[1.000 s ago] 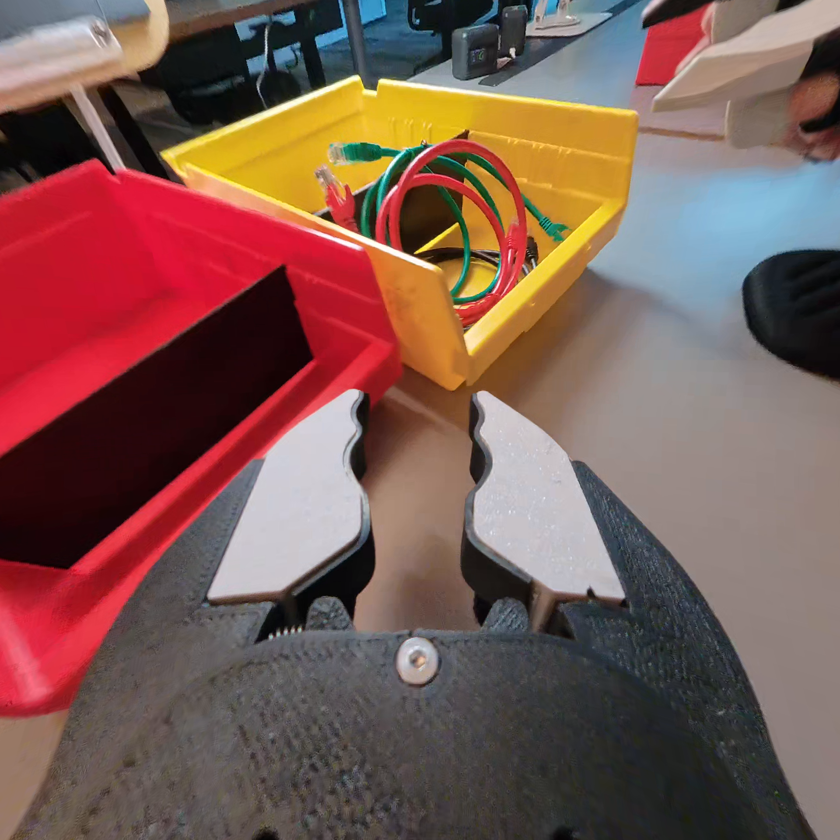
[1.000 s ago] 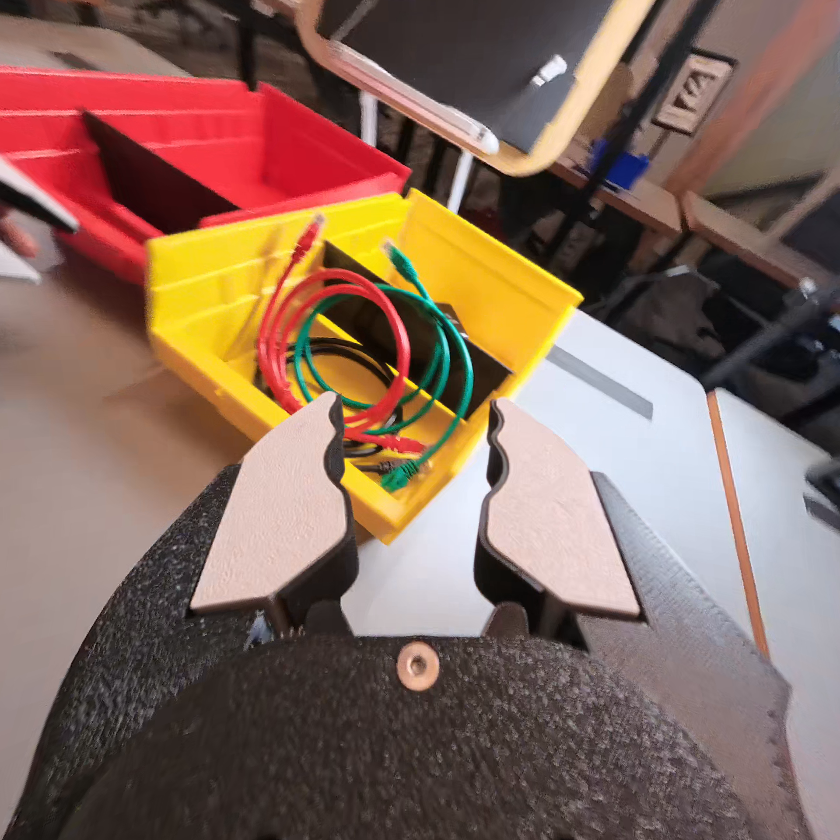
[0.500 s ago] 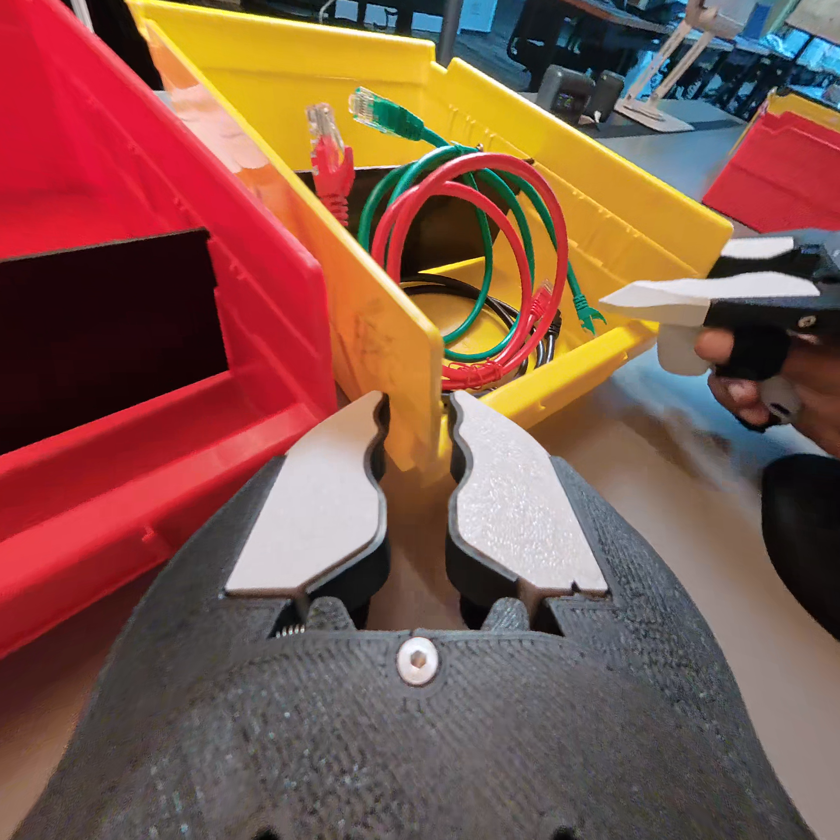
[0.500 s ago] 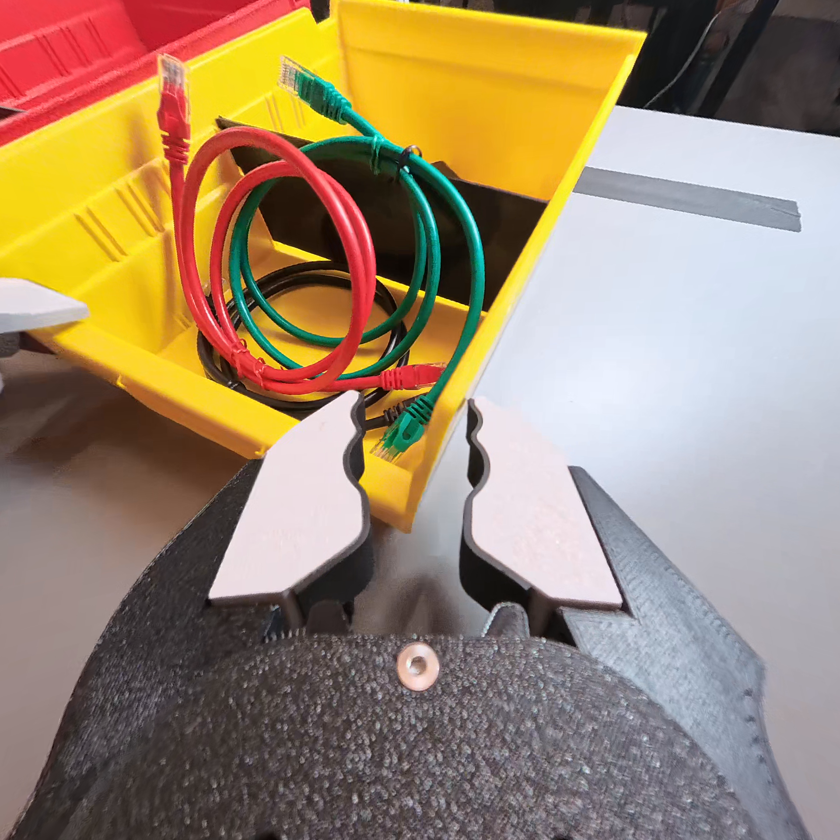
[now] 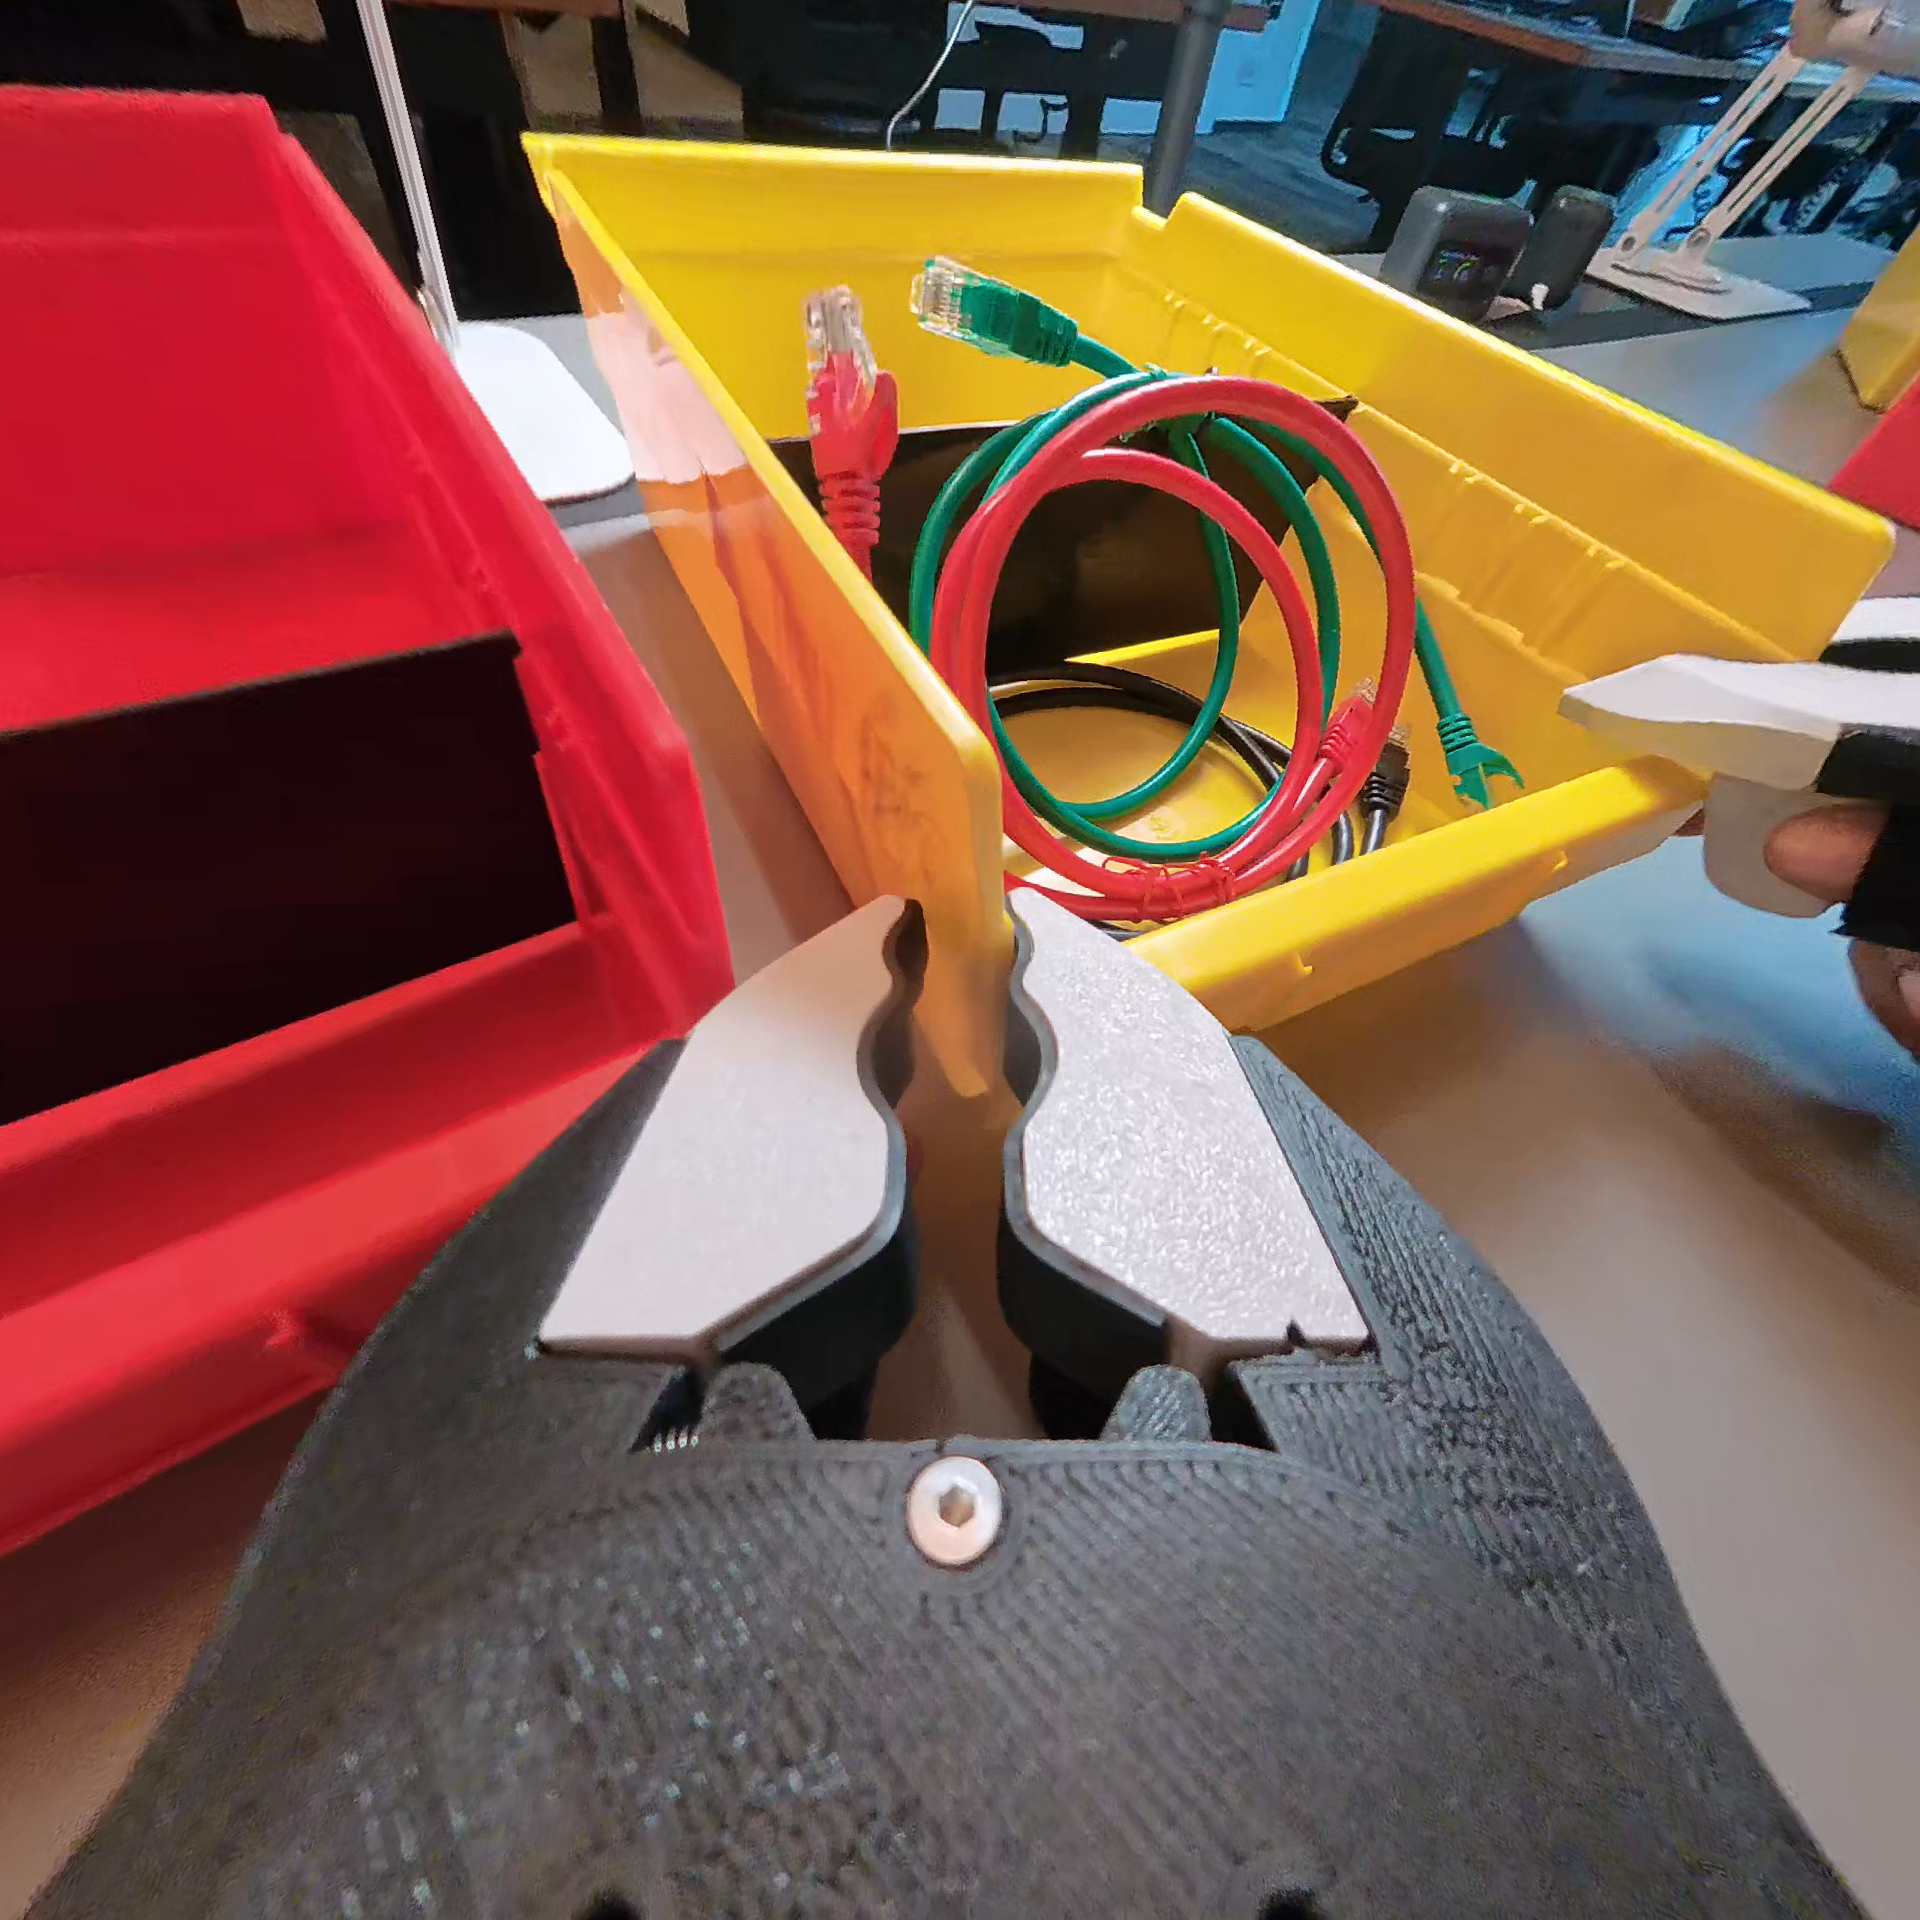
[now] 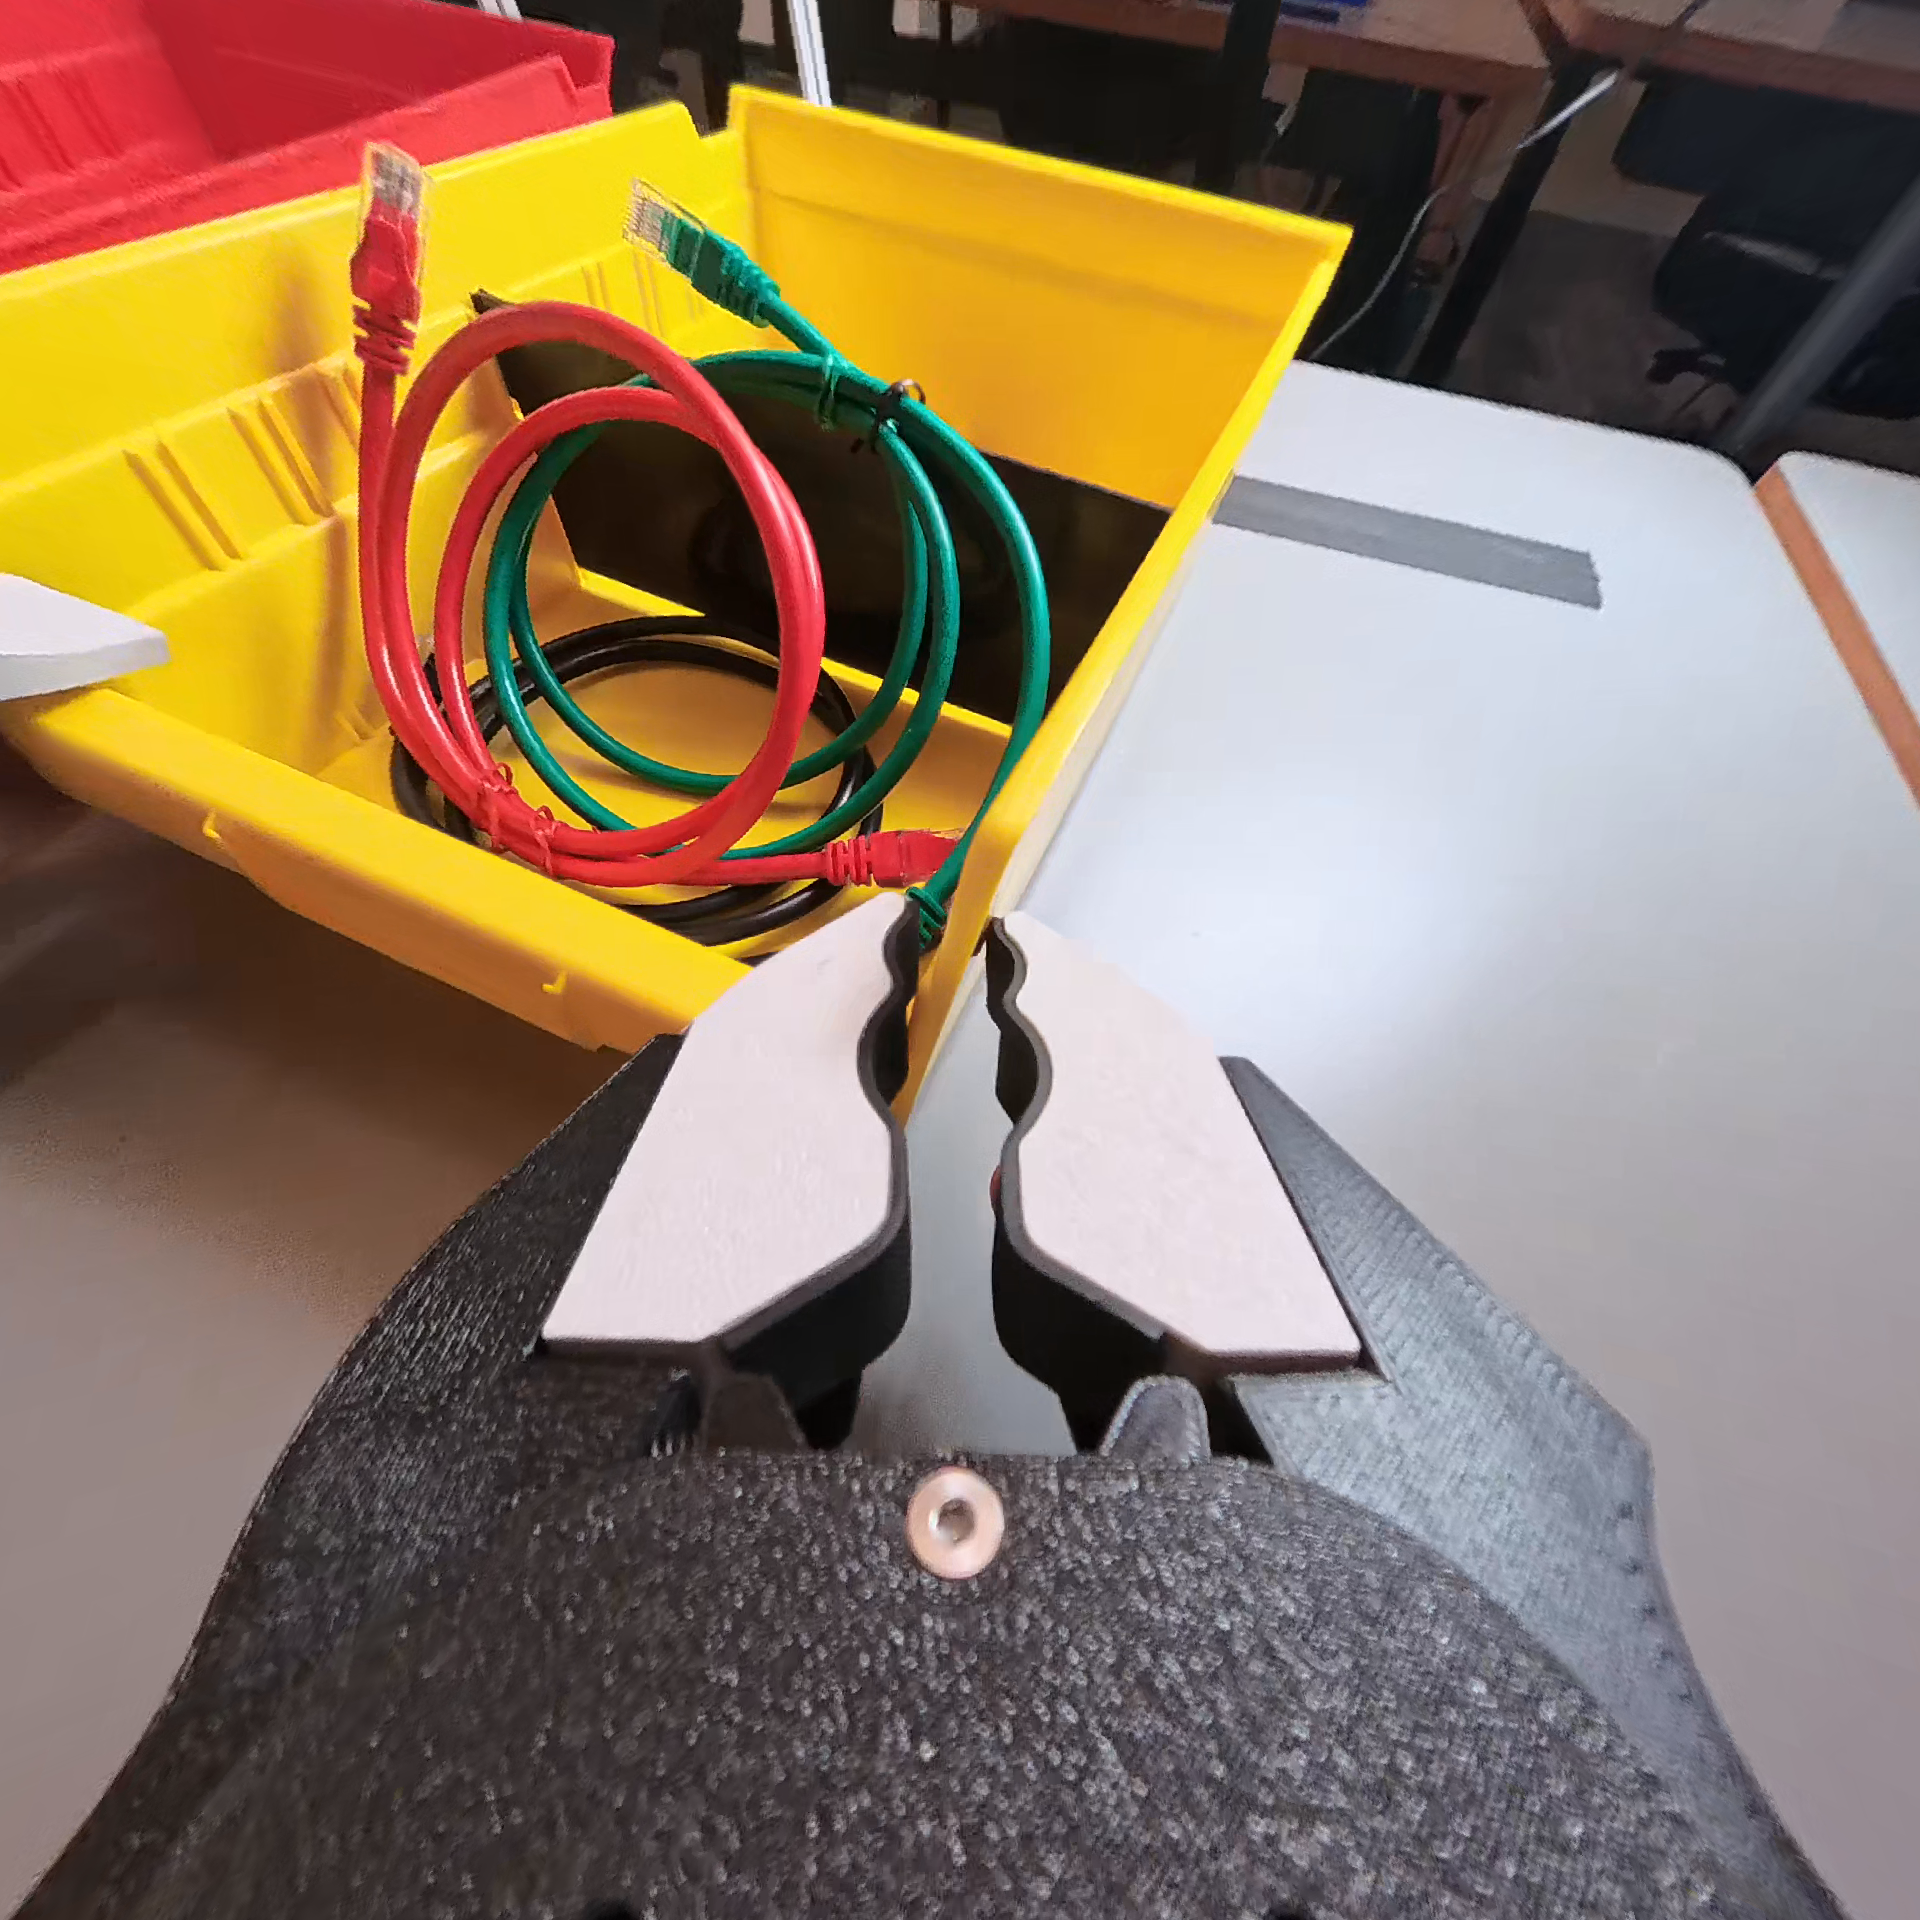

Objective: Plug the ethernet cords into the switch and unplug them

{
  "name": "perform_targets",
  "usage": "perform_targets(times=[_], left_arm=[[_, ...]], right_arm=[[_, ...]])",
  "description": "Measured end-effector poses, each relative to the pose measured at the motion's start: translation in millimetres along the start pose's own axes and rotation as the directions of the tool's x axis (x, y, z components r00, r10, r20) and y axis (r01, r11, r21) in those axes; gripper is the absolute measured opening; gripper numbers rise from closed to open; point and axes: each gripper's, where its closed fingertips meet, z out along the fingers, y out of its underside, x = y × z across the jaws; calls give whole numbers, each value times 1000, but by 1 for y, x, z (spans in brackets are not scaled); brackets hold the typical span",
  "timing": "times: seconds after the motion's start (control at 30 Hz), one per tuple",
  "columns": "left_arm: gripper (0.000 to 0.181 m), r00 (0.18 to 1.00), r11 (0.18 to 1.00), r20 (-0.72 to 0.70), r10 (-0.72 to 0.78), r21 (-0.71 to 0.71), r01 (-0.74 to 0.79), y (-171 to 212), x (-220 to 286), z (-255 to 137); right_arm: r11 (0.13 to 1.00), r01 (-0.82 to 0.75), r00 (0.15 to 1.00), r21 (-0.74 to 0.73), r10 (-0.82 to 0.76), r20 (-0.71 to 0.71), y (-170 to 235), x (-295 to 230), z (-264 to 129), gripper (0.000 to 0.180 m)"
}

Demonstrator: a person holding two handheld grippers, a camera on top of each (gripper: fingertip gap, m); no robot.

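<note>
A yellow bin [image 5: 1558,488] on the table holds a coiled red ethernet cord [image 5: 852,426], a green one [image 5: 1013,322] and a black one [image 6: 644,636]. My left gripper [image 5: 961,914] is shut on the bin's near left corner wall. My right gripper [image 6: 951,920] is shut on the near right corner wall of the bin [image 6: 1039,260]. The red cord [image 6: 387,270] and green cord [image 6: 727,270] stand with one plug each pointing up. A finger of the right gripper [image 5: 1714,717] shows at the bin's far corner. No switch shows in either view.
A red bin [image 5: 312,416] with a black divider stands close to the left of the yellow bin, also in the right wrist view [image 6: 260,83]. A black divider [image 6: 987,540] splits the yellow bin. The grey table [image 6: 1455,831] has a dark tape strip [image 6: 1403,540]. One gripper's finger ends stand about 20 cm off the other's.
Both grippers moved in to the yellow bin's near corners and closed from open onto its side walls.
</note>
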Motion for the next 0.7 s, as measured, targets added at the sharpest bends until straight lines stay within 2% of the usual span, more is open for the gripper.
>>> perform_targets(times=[0.27, 0.4, 0.53, 0.7], left_arm=[[13, 996, 994, -37, 80, 72, -77, -30, 11, -22], [13, 979, 967, 39, 202, 152, -205, -60, 15, -38], [13, 979, 956, 40, 202, 210, -206, -87, 17, -51], [12, 980, 944, 52, 193, 264, -200, -102, 13, -66]], right_arm=[[982, 127, 990, 137, -116, -82, -40, 0, -37, 8], [972, 141, 987, 188, -122, -108, -58, -2, -55, 7], [964, 131, 988, 233, -107, -112, -73, -7, -66, 7], [939, 187, 977, 289, -148, -151, -95, -16, -80, 7]])
